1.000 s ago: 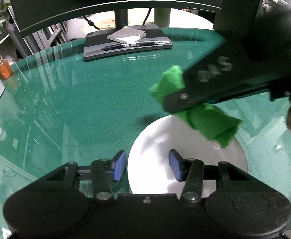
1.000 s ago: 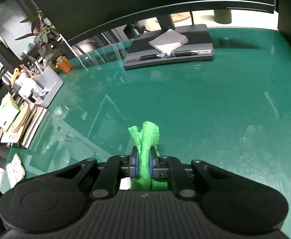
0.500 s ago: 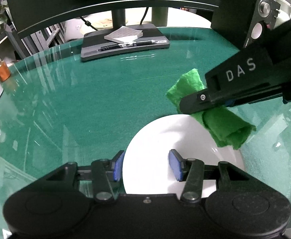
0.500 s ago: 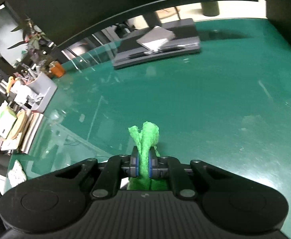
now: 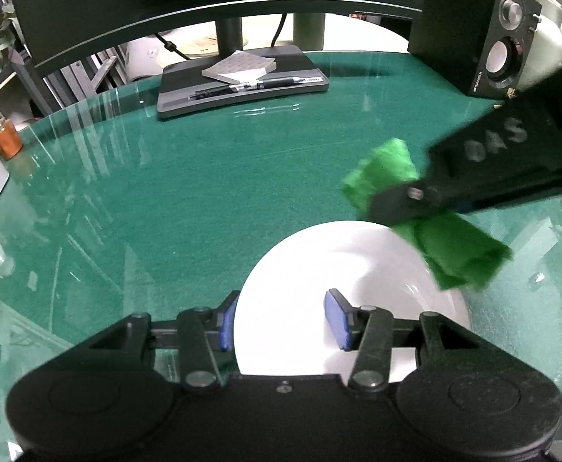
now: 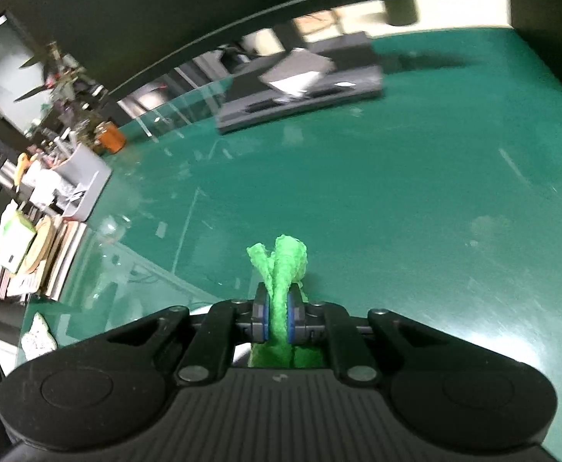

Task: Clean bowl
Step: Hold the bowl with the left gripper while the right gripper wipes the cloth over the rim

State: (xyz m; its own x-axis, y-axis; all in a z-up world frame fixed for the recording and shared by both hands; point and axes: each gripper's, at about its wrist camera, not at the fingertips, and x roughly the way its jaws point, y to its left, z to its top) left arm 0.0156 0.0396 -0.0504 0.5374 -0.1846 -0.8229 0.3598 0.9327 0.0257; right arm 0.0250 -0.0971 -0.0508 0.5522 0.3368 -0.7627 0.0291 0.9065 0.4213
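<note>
Left wrist view, bowl: the white bowl (image 5: 311, 269) stands on the green table (image 5: 165, 200), close in front of the left gripper (image 5: 282, 321), partly hidden by its body.
Left wrist view, left gripper: its two blue pads are apart, one at the left rim of the bowl, the other over the inside. I judge it is placed so to steady the bowl; whether the pads touch the rim, I cannot tell.
Left wrist view, cloth: the green cloth (image 5: 457, 254) hangs over the far right rim of the bowl, pinched by the right gripper (image 5: 400, 202), which reaches in from the right, slanting down to the left. The free end hanging down is the part that can wipe.
Left wrist view, background: a monitor stand (image 5: 238, 84) with a pen is far behind, a speaker (image 5: 488, 38) to the right.
Right wrist view, right gripper: the fingers are clamped tight on the cloth (image 6: 281, 281), a tuft standing out in front of them.
Right wrist view, pose: the camera looks across the table; the view is tilted and blurred. The bowl is not seen here.
</note>
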